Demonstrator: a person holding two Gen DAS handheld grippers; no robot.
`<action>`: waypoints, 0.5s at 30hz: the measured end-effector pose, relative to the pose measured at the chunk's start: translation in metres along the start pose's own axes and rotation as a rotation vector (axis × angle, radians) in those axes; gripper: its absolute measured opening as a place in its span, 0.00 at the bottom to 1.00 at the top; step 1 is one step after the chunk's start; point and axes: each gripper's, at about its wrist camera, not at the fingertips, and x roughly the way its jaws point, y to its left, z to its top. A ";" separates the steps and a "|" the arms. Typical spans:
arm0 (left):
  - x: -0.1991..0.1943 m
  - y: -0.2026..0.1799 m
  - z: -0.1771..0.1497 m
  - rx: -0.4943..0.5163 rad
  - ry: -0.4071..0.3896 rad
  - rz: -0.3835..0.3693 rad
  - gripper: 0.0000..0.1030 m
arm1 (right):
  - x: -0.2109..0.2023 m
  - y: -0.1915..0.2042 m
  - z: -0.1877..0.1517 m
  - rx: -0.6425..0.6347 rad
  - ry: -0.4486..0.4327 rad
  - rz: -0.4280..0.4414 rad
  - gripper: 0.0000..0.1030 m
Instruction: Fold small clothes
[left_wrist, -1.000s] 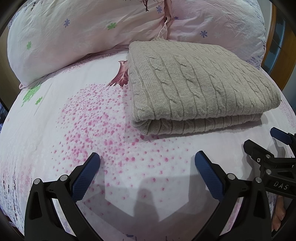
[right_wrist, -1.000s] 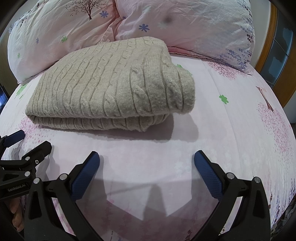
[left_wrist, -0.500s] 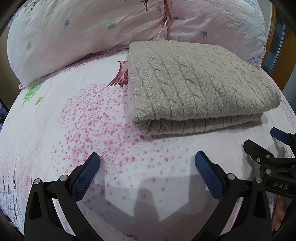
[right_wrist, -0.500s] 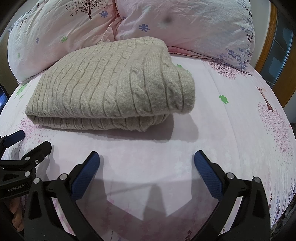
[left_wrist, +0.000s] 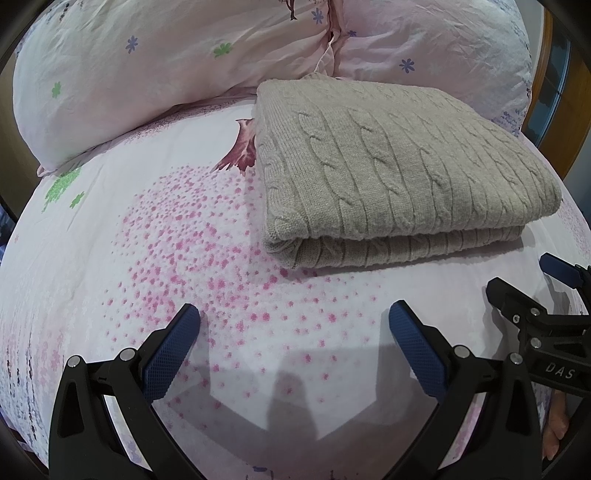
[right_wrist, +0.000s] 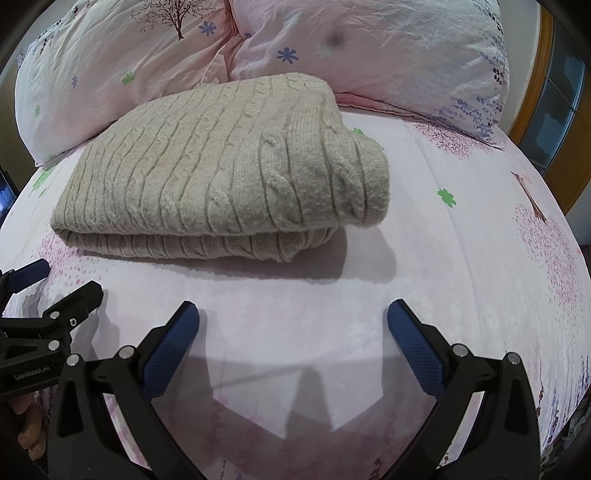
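Item: one beige cable-knit sweater (left_wrist: 402, 166), lying on the bed (left_wrist: 129, 258) just in front of two pink flowered pillows (left_wrist: 147, 62) and appearing to touch them at its far edge. Condition: it is sitting as a squared bundle, one layer resting evenly over another, the rounded fold showing at its right end in the right wrist view, with no sleeve or hem trailing out; by that look the folding of this piece is judged finished. Left gripper (left_wrist: 293, 328): jaws standing wide apart, holding nothing, hovering over the sheet near the sweater's front edge without touching it. Right gripper (right_wrist: 293, 326): likewise spread and carrying nothing, hovering just beside its partner. Remaining work: no other garment is showing in either view, so nothing further appears to be waiting.
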 end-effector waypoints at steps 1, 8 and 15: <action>0.000 0.000 0.000 0.000 0.000 0.000 0.99 | 0.000 0.000 0.000 0.000 0.000 0.000 0.98; 0.000 0.000 0.000 -0.001 -0.006 0.001 0.99 | 0.000 0.000 0.000 0.000 0.000 0.000 0.98; 0.000 0.000 0.000 -0.001 -0.006 0.001 0.99 | 0.000 0.000 0.000 0.000 0.000 0.000 0.98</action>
